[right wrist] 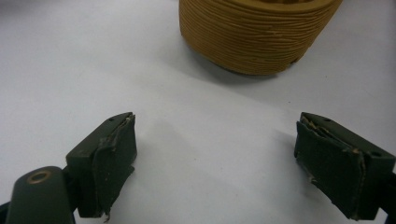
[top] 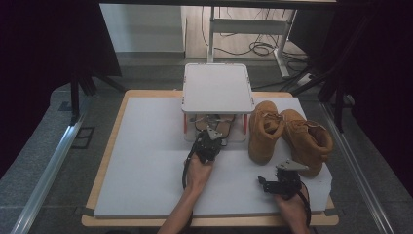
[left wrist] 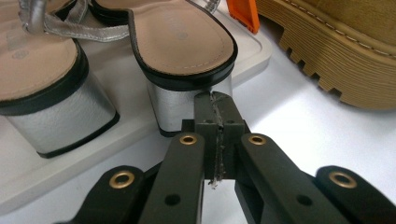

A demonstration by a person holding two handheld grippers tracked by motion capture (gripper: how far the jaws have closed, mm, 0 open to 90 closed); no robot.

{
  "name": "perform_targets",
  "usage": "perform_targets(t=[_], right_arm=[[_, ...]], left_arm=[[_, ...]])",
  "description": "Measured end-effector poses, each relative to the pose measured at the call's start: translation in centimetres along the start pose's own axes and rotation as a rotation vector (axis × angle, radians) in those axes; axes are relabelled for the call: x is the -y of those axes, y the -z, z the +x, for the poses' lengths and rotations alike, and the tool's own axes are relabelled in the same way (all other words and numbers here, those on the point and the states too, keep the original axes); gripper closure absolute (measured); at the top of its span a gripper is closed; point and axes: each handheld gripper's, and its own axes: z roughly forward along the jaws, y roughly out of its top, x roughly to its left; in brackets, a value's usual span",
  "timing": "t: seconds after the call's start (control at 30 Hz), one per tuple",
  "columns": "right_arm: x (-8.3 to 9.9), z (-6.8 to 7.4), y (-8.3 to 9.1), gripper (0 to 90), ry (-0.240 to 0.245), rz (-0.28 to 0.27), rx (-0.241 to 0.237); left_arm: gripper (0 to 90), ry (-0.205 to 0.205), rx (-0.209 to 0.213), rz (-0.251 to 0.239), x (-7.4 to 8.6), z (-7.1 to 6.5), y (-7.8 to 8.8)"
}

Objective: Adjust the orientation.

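A white table [top: 146, 161] is seen from above, with dark curtains to either side. At centre-left, the left gripper [top: 210, 141] is held in a hand [top: 198, 171] that comes in from the bottom edge. Its jaws are pressed together with nothing between them, and they point at the open front of a small two-level rack [top: 217, 87] at the table's far edge. In the left gripper view, the closed tips [left wrist: 215, 109] are seen just in front of the silver block heel of a sandal [left wrist: 182, 46]; whether they touch it cannot be told. A second sandal [left wrist: 42, 74] stands beside the first, both on the rack's pale lower tray [left wrist: 252, 49] — an orange post [left wrist: 243, 13] rises at its corner.

Right of the rack, two tan boots are seen side by side, toes toward the person: one [top: 265, 130] upright, the other [top: 307, 139] leaning outward. Just before the right boot, the right gripper [top: 278, 184] is held low over the table, jaws spread wide and empty. In the right gripper view, a boot's ribbed sole [right wrist: 254, 35] lies ahead, apart from the jaws.
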Motion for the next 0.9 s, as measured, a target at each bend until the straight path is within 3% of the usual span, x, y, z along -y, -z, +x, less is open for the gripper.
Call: perform_targets(t=[0.9], right_arm=[[0.0,0.0,0.0,12.9,0.0,0.0,0.0]], left_arm=[[89.7,-0.013,-0.037,0.01,-2.0,0.3,-2.3]])
